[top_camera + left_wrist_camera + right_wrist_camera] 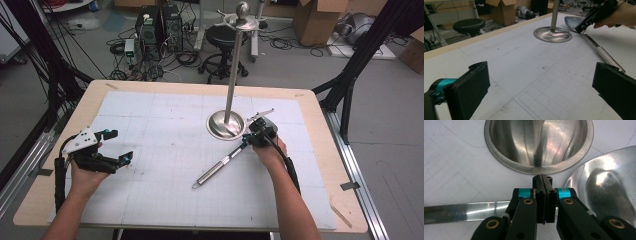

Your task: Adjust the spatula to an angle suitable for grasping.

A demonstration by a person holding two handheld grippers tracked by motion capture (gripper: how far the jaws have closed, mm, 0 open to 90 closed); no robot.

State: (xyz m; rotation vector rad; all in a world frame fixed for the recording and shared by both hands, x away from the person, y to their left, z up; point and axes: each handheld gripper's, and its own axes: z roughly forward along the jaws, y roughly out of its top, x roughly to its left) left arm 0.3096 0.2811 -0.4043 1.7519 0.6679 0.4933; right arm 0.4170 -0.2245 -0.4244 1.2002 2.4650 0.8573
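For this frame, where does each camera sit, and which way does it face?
High view: above the person's side, looking forward and down on the table; both forearms enter from below.
Left gripper view: rides the left gripper, facing the stand base; open jaws.
Right gripper view: rides the right gripper, looking down; jaws closed on the ladle.
All share base and ladle.

a light wooden table (320, 150) fills the middle of the high view, covered by a white gridded mat (165, 150). right of centre on the mat stands a metal stand (226, 124) with a round base and upright pole. a long-handled metal ladle (218, 167) lies just below it, angling toward lower centre.
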